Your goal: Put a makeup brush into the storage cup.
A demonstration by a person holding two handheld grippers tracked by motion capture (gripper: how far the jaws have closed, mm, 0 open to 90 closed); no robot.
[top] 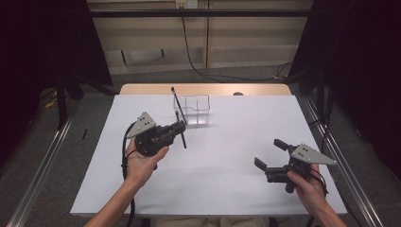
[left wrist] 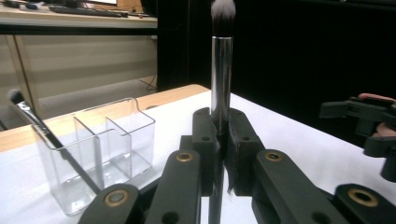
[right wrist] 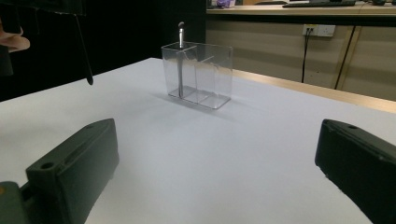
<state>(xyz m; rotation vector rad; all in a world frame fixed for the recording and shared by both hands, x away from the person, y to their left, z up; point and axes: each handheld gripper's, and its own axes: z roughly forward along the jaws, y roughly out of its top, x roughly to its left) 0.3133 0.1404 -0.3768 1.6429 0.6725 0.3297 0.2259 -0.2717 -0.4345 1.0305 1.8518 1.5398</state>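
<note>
One thin black brush (top: 175, 98) already stands in the clear plastic divided holder (top: 196, 109) at upper centre; left gripper (top: 180, 127) pinches a silver-handled makeup brush (left wrist: 221, 74) just beside it, undelivered; right gripper (top: 271, 153), lower right, gapes empty.

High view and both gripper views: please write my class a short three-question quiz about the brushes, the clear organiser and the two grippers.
1. True or false: the left gripper is shut on a makeup brush with a silver ferrule and dark bristles.
2. How many brushes already stand in the clear plastic three-compartment organiser? A) none B) one C) three
3. Fill in: the right gripper's fingers stand ____ with nothing between them.

Key:
1. True; it holds the brush upright.
2. B; a thin black-handled brush leans in an end compartment.
3. Open, above the white table.
</note>
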